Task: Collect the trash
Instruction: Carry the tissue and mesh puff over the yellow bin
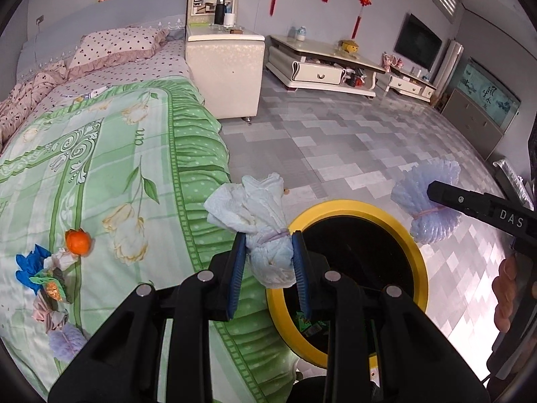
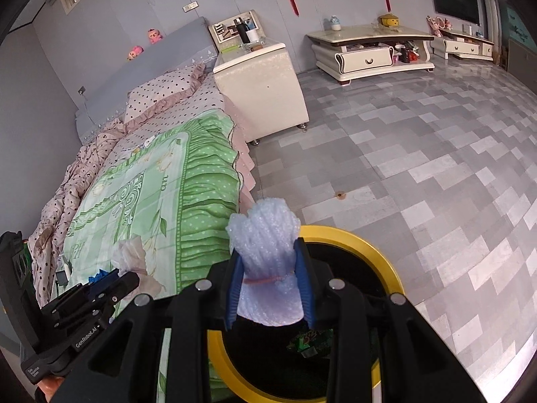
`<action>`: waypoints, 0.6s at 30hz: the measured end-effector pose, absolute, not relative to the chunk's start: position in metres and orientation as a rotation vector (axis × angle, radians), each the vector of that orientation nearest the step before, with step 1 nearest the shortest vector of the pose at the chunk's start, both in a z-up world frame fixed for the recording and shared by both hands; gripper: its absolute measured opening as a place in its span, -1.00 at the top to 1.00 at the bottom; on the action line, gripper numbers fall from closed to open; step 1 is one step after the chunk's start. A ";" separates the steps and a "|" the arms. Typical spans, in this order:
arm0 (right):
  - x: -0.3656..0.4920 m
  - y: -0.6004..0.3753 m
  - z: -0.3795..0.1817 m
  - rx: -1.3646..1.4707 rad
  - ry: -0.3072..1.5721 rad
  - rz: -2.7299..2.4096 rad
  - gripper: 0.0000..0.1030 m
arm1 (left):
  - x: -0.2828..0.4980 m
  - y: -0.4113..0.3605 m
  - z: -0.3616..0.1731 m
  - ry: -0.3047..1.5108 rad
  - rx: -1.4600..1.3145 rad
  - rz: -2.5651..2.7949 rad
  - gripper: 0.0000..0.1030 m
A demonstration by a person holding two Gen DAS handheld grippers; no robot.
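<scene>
Grippers (image 1: 268, 262) (image 2: 271, 282) (both loaded) above bin (image 1: 416, 231)

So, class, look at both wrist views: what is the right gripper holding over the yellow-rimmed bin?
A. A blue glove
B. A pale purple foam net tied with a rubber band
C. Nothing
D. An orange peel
B: the right gripper is clamped on the foam net, a band around its middle, above the bin.

Yellow-rimmed black bin (image 1: 358, 206) beside green floral bedspread (image 1: 100, 174), pale blue foam bundle (image 2: 266, 235) and white tissue wad (image 1: 255, 211) over it, grey patchwork floor (image 1: 352, 141) beyond.
</scene>
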State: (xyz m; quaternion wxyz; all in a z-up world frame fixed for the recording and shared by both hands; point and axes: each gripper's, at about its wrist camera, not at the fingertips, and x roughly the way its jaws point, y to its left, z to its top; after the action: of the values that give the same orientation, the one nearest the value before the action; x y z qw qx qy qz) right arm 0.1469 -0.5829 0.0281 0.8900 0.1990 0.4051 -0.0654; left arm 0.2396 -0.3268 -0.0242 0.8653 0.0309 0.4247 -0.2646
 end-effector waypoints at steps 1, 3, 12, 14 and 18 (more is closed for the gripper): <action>0.148 -0.586 0.023 0.421 0.851 -0.140 0.46 | 0.240 -0.331 -0.029 0.899 0.065 -0.564 0.49; 0.150 -0.591 0.016 0.427 0.866 -0.151 0.45 | 0.238 -0.340 -0.038 0.912 0.071 -0.580 0.49; 0.149 -0.605 0.000 0.443 0.896 -0.178 0.43 | 0.232 -0.365 -0.062 0.961 0.088 -0.623 0.47; 0.147 -0.606 0.000 0.441 0.896 -0.182 0.42 | 0.231 -0.367 -0.062 0.968 0.086 -0.636 0.45; 0.144 -0.610 0.001 0.456 0.889 -0.189 0.33 | 0.230 -0.368 -0.062 0.977 0.062 -0.650 0.37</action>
State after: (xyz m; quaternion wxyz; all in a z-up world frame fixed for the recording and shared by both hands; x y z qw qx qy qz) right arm 0.1442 -0.6097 0.0014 0.8736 0.2182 0.4256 -0.0905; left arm 0.2304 -0.3676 -0.0618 0.8322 0.0294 0.4610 -0.3068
